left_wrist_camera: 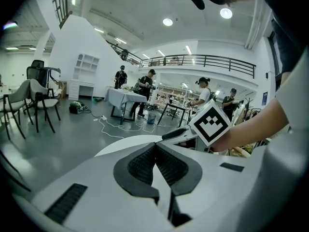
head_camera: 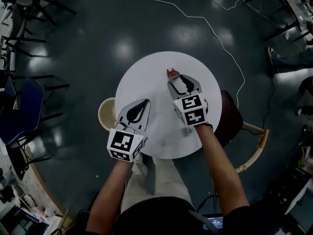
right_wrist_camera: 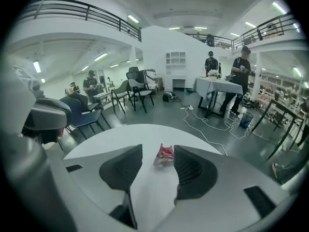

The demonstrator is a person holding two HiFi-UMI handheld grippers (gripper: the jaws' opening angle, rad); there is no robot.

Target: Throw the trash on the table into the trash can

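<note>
A small red crumpled wrapper [head_camera: 171,73] lies near the far edge of the round white table [head_camera: 156,136]. My right gripper [head_camera: 183,81] hovers just short of it and is open. In the right gripper view the wrapper [right_wrist_camera: 164,155] sits just beyond the fingertips, close to the right-hand one, and neither pad touches it. My left gripper [head_camera: 141,105] is over the table's near left part, shut and empty; its pads meet in the left gripper view [left_wrist_camera: 155,147]. A pale round mesh trash can [head_camera: 106,114] stands on the floor against the table's left side.
A dark red seat with wooden arms [head_camera: 231,119] stands at the table's right. A white cable [head_camera: 215,33] snakes over the dark floor beyond. Blue and black chairs [head_camera: 22,109] line the left. Several people stand round a distant table [right_wrist_camera: 219,88].
</note>
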